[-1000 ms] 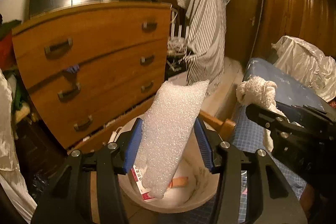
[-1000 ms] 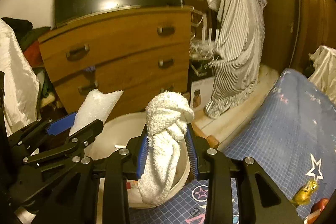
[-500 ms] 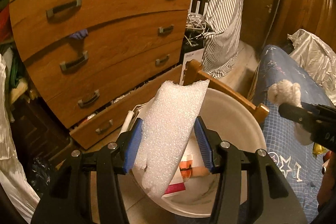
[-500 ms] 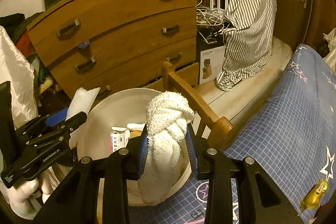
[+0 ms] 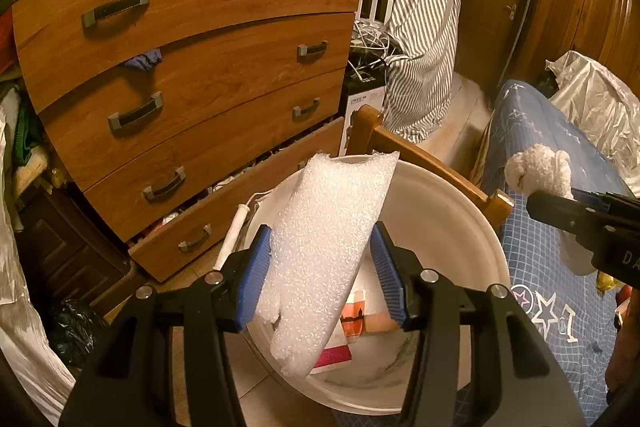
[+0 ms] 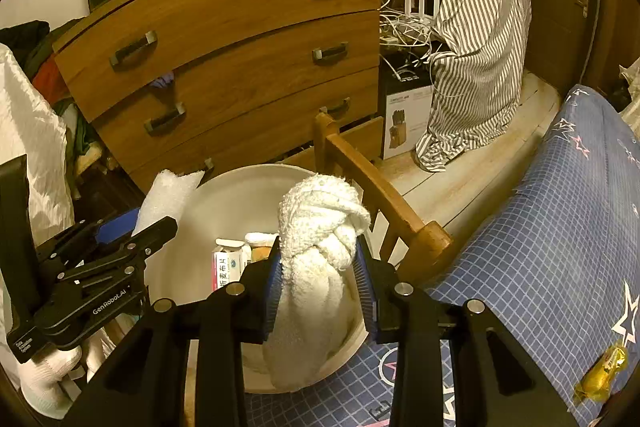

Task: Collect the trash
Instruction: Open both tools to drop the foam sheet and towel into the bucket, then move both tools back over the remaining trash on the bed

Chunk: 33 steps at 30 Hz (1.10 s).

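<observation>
Left gripper (image 5: 322, 267) jaws pinch a bubbly white foam sheet (image 5: 324, 243) over the white bucket (image 5: 448, 227). Right gripper (image 6: 320, 277) jaws pinch a knotted white towel (image 6: 320, 227). Only the right view shows a yellow wrapper (image 6: 602, 373) on the blue bedcover (image 6: 560, 227).

A curved wooden chest of drawers (image 5: 192, 67) with dark metal handles fills the background, its bottom drawer (image 5: 240, 203) pulled partly open and a scrap of blue cloth (image 5: 144, 59) poking from an upper one. A grey-and-white striped shirt (image 6: 476, 39) hangs beside it above a tangle of white cables (image 6: 404, 27) and a cardboard box (image 6: 406, 123). A blue checked bedcover with stars (image 6: 560, 235) lies at right.
</observation>
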Tool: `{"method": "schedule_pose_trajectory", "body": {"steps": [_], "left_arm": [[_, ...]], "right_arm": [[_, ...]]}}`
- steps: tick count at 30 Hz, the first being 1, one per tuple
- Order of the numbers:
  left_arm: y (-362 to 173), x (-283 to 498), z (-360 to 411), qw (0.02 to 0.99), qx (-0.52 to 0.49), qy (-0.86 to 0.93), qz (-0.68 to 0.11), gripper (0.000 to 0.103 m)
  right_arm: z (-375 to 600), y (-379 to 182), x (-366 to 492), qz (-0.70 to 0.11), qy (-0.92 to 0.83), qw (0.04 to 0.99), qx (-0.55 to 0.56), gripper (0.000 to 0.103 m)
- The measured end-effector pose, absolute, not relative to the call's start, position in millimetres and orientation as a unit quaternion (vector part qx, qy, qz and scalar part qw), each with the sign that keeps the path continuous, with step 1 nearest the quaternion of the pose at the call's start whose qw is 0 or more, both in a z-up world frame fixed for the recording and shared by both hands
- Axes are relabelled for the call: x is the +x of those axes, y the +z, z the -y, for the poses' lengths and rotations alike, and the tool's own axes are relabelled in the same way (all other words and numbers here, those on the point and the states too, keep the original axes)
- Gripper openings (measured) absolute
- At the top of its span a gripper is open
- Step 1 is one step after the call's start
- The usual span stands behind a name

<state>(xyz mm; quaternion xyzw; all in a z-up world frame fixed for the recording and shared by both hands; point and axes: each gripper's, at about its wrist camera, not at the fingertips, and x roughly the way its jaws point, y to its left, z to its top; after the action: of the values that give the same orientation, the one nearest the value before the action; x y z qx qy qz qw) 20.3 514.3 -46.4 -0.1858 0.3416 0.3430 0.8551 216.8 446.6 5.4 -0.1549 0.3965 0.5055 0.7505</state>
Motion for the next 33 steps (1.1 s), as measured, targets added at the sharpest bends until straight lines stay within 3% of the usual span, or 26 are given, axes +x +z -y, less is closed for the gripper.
{"method": "schedule_pose_trajectory", "body": {"steps": [3,6,33], "left_arm": [[-49,21,-516,0.853,-0.183,0.345,-0.345,0.052],[-52,20,-517,0.848,-0.181,0.356,-0.348,0.068],[-54,27,-511,0.848,-0.169,0.356,-0.355,0.068]], "right_arm": [[-448,5,215,-0.398,0.509,0.747,-0.156,0.037],[-447,4,214,-0.4,0.512,0.745,-0.152,0.048],[-424,3,218,-0.402,0.512,0.748,-0.133,0.05]]}}
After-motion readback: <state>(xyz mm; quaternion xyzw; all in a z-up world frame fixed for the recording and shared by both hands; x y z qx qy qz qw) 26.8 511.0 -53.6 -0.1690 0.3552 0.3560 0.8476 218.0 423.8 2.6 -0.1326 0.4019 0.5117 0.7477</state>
